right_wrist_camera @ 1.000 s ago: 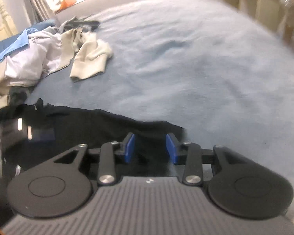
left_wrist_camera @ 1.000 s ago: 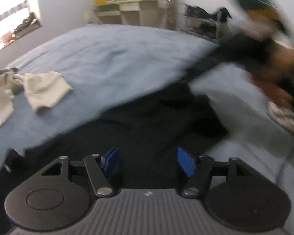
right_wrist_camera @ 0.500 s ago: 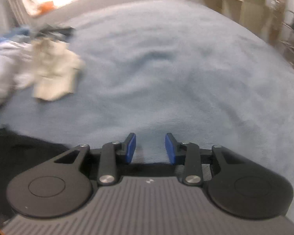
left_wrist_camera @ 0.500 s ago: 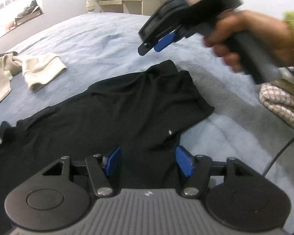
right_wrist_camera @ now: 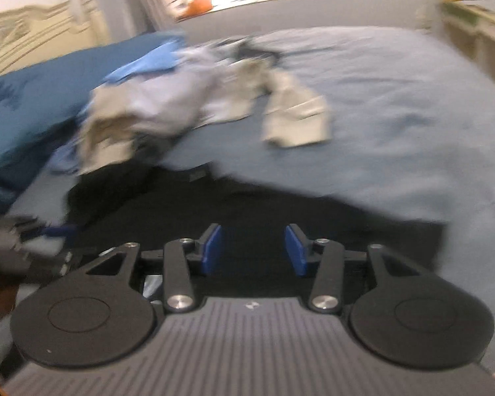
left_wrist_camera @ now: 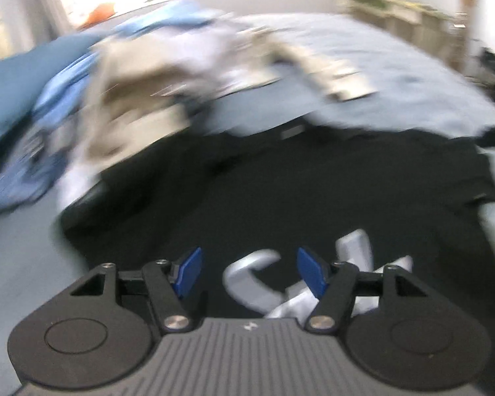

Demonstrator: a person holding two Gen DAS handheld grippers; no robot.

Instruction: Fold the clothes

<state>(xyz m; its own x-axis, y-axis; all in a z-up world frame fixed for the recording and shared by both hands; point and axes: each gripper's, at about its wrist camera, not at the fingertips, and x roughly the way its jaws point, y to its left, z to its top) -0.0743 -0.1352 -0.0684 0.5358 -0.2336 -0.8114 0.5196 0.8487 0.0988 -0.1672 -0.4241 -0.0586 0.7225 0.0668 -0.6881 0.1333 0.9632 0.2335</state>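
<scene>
— Swinging since half a second ago?
— Yes: left gripper (left_wrist_camera: 249,269) now faces the clothes pile (left_wrist_camera: 142,76). Both grippers gape, empty; right gripper (right_wrist_camera: 254,247) hovers over the black shirt (left_wrist_camera: 280,198), spread at the bed (right_wrist_camera: 396,99)'s near edge.

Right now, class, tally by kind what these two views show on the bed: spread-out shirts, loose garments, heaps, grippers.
Black T-shirt, spread flat: 1
Beige cloth garment beside the heap: 1
Heap of mixed blue, white and beige clothes: 1
Two-finger grippers: 2 (left gripper, right gripper)
Total: 5
</scene>
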